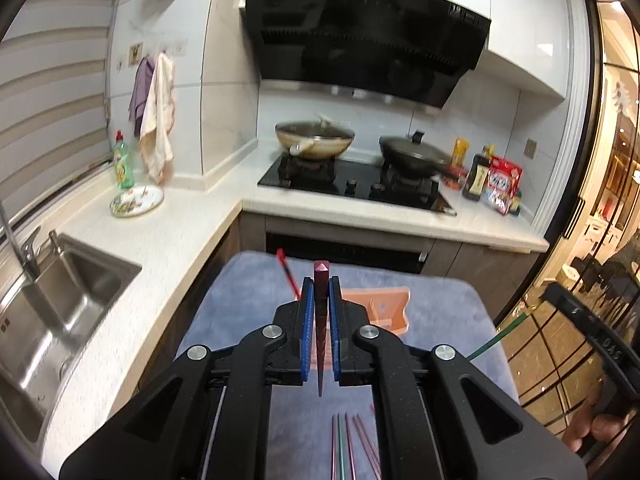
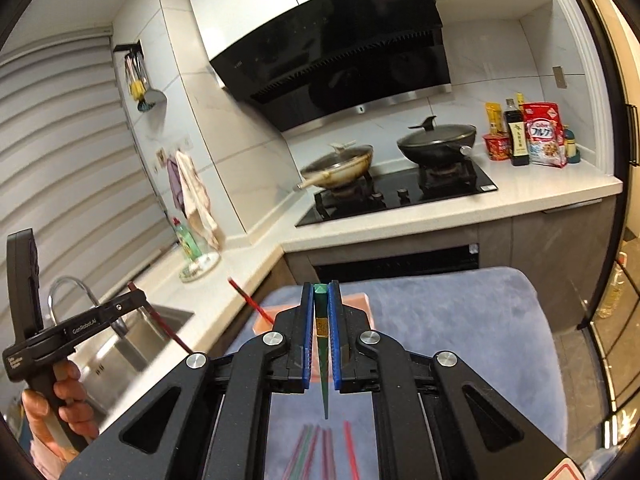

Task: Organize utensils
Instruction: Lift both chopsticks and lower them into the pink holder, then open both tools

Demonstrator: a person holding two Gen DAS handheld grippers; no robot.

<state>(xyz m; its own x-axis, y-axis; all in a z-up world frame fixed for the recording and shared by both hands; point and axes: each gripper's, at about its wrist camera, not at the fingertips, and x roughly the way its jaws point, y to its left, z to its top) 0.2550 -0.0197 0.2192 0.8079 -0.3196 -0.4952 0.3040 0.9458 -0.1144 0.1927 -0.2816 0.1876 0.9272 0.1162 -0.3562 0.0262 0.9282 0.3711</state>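
The left gripper [image 1: 321,284] pinches a maroon chopstick [image 1: 321,320]; the right gripper [image 2: 321,292] pinches a green chopstick [image 2: 322,344], perhaps above blurred loose chopsticks [image 2: 320,452].

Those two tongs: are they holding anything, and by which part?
Left tongs pinch a maroon chopstick near its thick end; right tongs pinch a green chopstick the same way.

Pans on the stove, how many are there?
2: a tan lidded pan on the left burner, a black lidded pan on the right burner of the stove.
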